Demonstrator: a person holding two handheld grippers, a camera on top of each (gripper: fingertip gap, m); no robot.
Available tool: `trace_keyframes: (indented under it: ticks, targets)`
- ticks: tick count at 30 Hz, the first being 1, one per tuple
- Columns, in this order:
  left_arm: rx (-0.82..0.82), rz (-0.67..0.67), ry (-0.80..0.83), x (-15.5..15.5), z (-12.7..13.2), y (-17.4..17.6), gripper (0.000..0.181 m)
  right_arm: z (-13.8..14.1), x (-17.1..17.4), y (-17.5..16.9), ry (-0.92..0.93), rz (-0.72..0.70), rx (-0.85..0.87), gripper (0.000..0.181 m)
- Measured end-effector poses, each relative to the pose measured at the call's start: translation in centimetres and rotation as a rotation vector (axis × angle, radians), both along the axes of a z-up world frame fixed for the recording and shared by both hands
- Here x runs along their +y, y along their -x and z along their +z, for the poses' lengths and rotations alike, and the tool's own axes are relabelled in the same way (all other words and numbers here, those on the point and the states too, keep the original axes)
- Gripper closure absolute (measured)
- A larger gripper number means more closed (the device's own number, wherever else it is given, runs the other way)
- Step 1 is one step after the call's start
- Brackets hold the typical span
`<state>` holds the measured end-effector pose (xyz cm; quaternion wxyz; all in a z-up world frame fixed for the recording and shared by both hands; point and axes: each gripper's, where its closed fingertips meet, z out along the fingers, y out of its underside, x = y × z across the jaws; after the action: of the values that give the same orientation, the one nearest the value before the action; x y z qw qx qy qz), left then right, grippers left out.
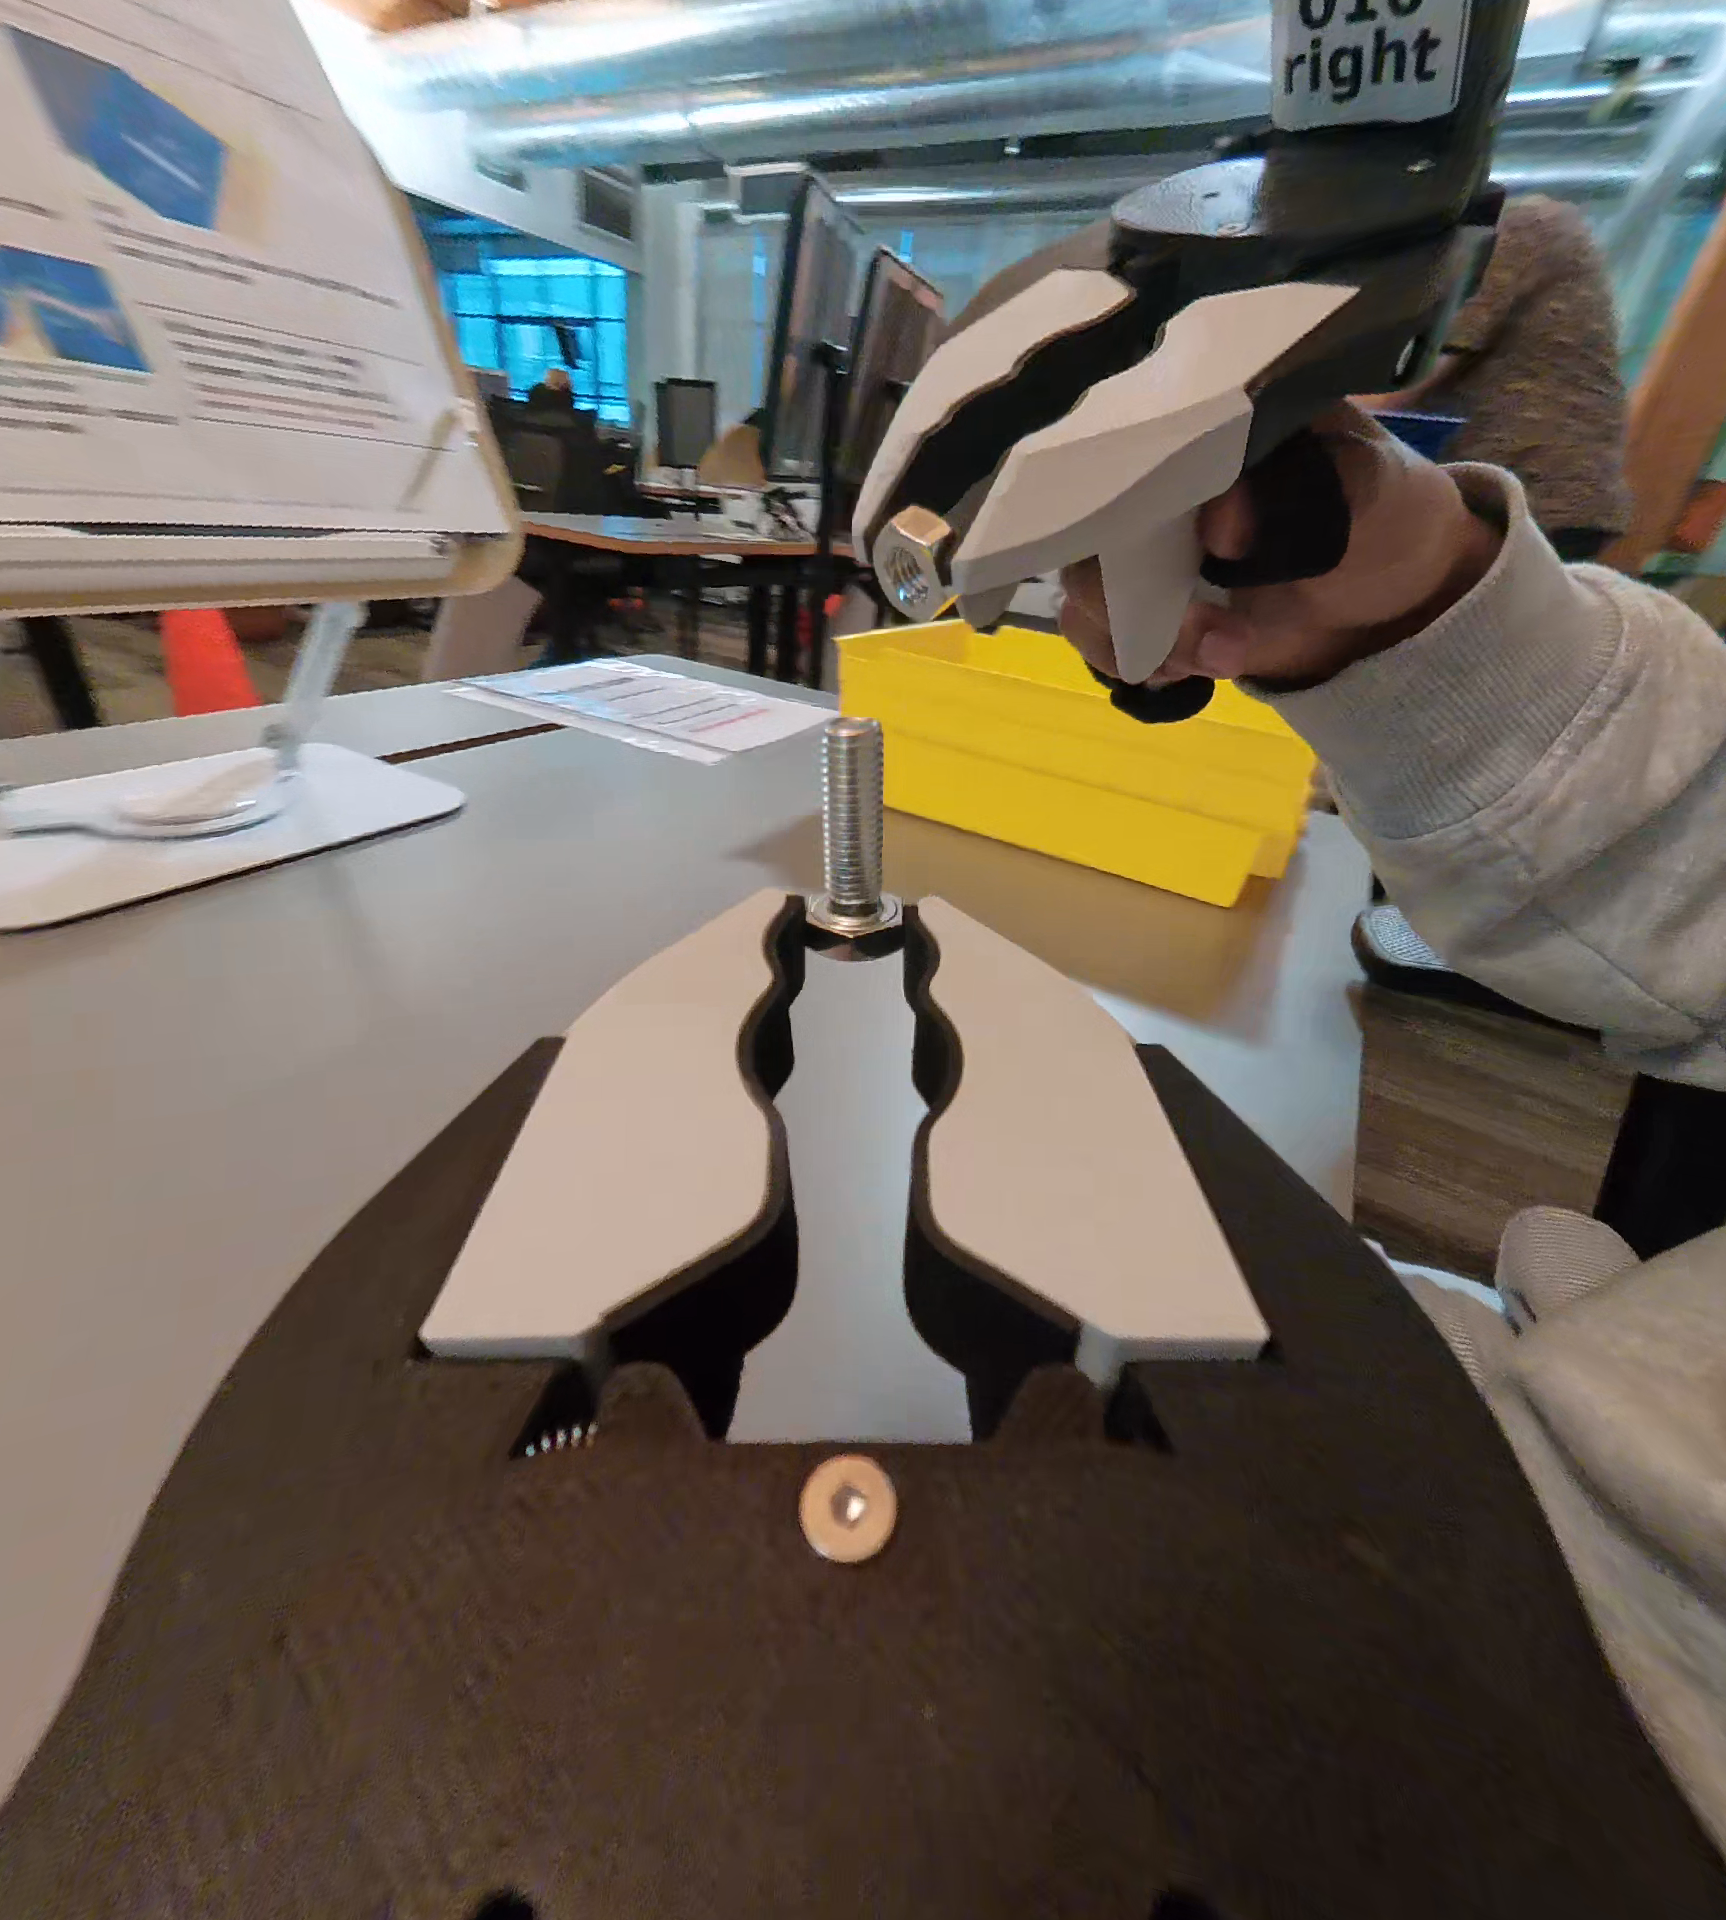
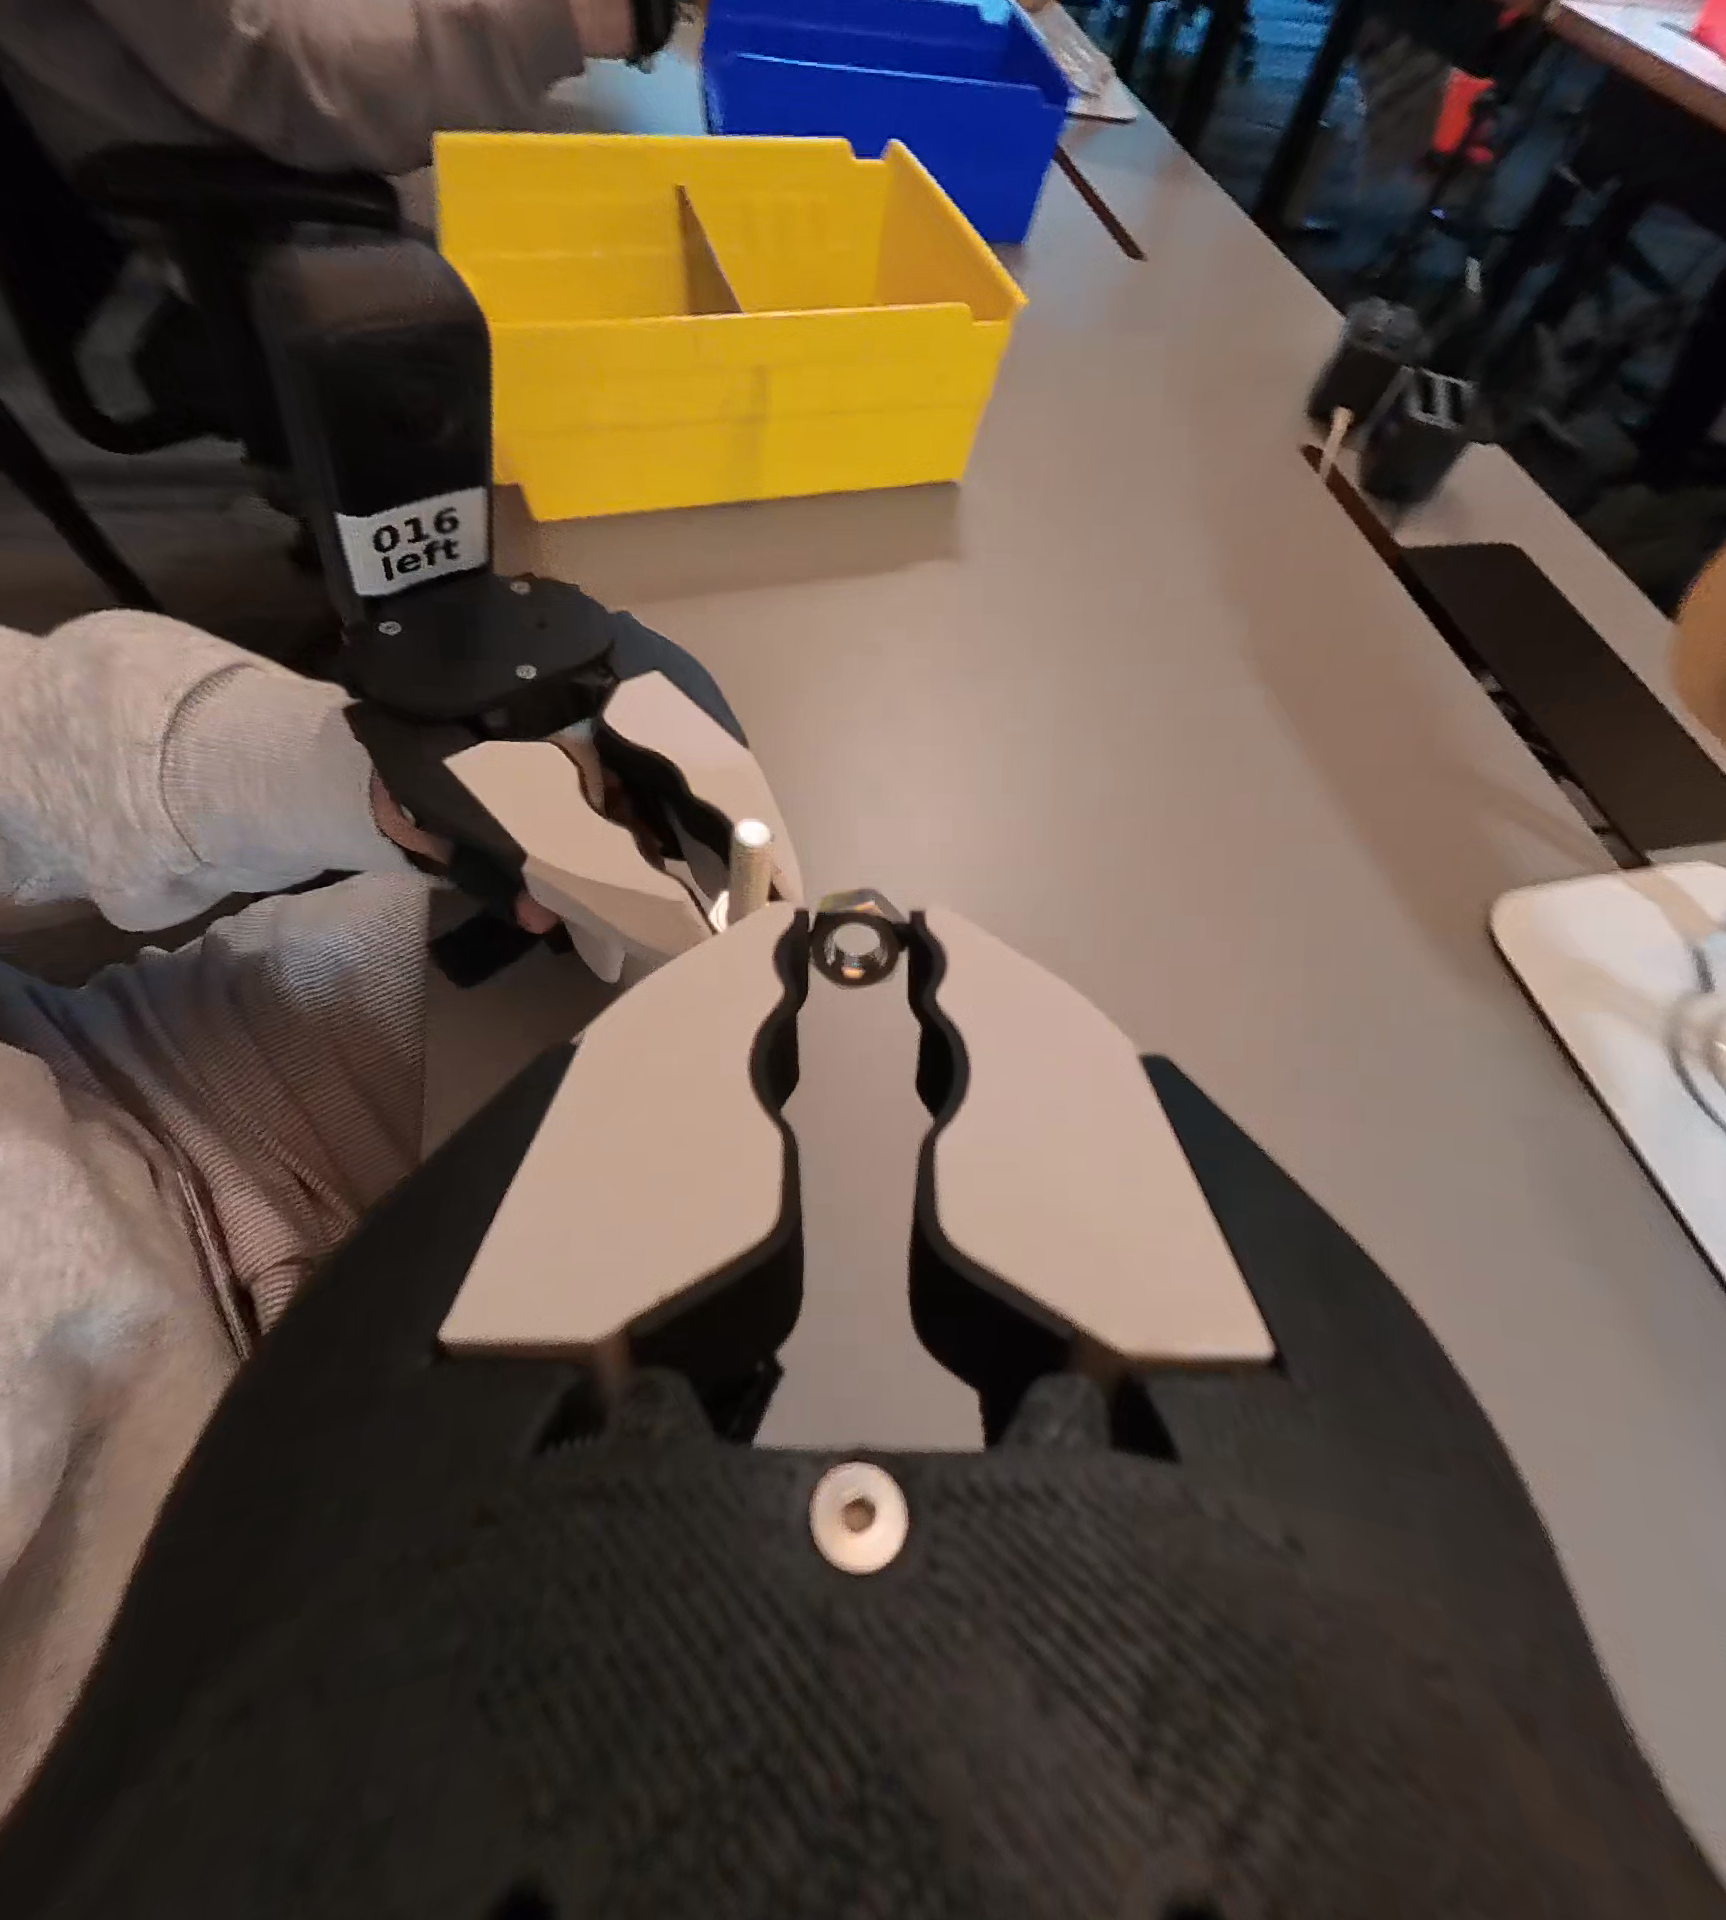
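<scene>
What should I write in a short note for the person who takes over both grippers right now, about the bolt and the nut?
Left gripper: shut on the bolt by its head end; the threaded shaft stands upright above the grey table.
Right gripper: shut on the hex nut, held in the air above and to the right of the bolt tip in the left wrist view.
Nearby: yellow bin behind the grippers, blue bin beyond it.
Done: both parts are gripped and brought close.
Left: the nut is not yet on the bolt; they are apart and no thread is engaged.
</scene>
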<state>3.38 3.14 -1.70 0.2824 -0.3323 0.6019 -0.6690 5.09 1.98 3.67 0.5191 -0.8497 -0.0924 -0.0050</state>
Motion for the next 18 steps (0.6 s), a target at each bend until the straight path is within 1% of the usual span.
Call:
trace_keyframes:
  ticks: [5,9,13,18]
  targets:
    - [0.002,-0.155,-0.011,-4.3,-0.1,-2.3,0.163,-0.7,-3.3,-0.9,0.022,-0.101,0.003,0.163]
    - [0.006,-0.241,-0.036,-7.1,-0.5,-3.3,0.163,-1.4,-5.5,-1.8,0.036,-0.167,0.018,0.163]
    - [0.012,-0.291,-0.064,-8.8,-1.0,-3.8,0.163,-1.4,-6.9,-2.3,0.021,-0.196,0.073,0.163]
    - [0.018,-0.318,-0.068,-9.7,-1.2,-4.0,0.163,-2.2,-7.5,-2.5,0.041,-0.204,0.088,0.163]
